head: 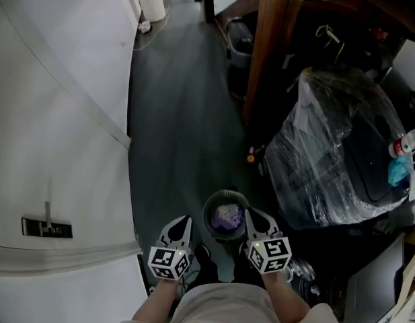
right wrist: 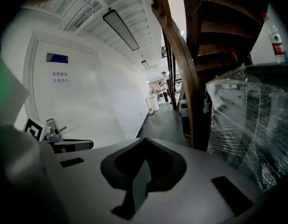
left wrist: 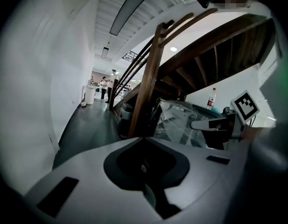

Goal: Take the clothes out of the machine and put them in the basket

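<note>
On the dark floor stands a round dark basket [head: 225, 231] with a pale lilac piece of clothing [head: 228, 215] in it. My left gripper [head: 185, 219] hangs at its left rim and my right gripper [head: 249, 212] at its right rim, both well above the floor. The left gripper [left wrist: 144, 139] has its jaws together with nothing between them. The right gripper [right wrist: 144, 140] is likewise shut and empty. Each one shows from the side in the other's view: the right gripper [left wrist: 200, 124] and the left gripper [right wrist: 83, 144]. No washing machine is in view.
A white wall with a door and its handle [head: 47, 226] runs along the left. A wooden stair post [head: 268, 46] and a plastic-wrapped bulk [head: 335, 160] stand at the right, with a bottle [head: 405, 143] on top. A grey bin [head: 239, 42] and a white bin [head: 152, 2] stand farther down the corridor.
</note>
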Available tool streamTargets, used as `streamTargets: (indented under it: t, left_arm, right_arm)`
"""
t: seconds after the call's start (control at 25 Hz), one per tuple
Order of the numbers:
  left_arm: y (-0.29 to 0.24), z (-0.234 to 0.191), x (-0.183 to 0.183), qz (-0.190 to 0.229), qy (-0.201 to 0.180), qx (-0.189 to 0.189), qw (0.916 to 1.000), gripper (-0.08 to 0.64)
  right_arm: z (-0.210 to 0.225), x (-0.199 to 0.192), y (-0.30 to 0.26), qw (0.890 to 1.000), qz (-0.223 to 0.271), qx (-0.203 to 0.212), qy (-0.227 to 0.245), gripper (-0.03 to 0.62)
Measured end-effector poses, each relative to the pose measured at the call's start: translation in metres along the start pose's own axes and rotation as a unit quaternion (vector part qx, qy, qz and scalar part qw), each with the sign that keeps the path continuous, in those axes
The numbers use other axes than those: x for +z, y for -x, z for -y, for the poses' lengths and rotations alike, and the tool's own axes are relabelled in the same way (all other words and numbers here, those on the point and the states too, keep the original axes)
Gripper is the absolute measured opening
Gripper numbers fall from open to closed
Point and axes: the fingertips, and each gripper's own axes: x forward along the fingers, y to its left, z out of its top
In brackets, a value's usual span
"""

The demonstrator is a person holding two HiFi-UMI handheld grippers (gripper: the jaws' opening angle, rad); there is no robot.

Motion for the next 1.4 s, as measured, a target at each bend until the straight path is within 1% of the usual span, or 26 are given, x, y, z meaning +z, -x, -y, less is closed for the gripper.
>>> streamTargets:
  t: [0.12,0.2,0.44,0.64,0.72,0.88,1.0,1.2,1.4]
  left_arm:
    - [0.010,-0.003,0.027,0.024,-0.035,0.008,0.9990,0.020]
    - [0.017,-0.007,0.042,0.039,-0.050,0.015,0.9979,0.020]
    - [0.032,-0.008,0.086,0.088,-0.038,0.020,0.9952,0.020]
    - [0.049,-0.002,0.121,0.127,-0.041,0.019,0.9909,0.020]
    - [0.052,0.002,0.132,0.135,-0.051,0.015,0.9894,0.020]
    - [0.056,0.003,0.142,0.146,-0.078,0.022,0.9859,0.020]
    - [0.058,0.002,0.143,0.149,-0.073,0.023,0.9859,0.020]
    - [0.058,0.006,0.147,0.153,-0.075,0.021,0.9853,0.020]
    - [0.058,0.006,0.154,0.161,-0.067,0.017,0.9846,0.020]
  right_arm:
    - [-0.012,0.024,0.012,1.000,0.028,0.007,0.002,0.006]
    - [-0.019,0.040,0.019,0.999,0.044,0.010,0.010,0.006]
    - [-0.030,0.078,0.034,0.997,0.079,0.014,0.024,0.006]
    - [-0.040,0.102,0.041,0.994,0.103,0.022,0.031,0.006]
    - [-0.044,0.109,0.042,0.993,0.110,0.027,0.032,0.006]
    - [-0.051,0.118,0.041,0.992,0.118,0.038,0.032,0.006]
    - [-0.055,0.123,0.040,0.991,0.122,0.046,0.032,0.006]
    - [-0.057,0.129,0.039,0.990,0.125,0.050,0.036,0.006]
    - [-0.059,0.131,0.036,0.989,0.128,0.053,0.042,0.006]
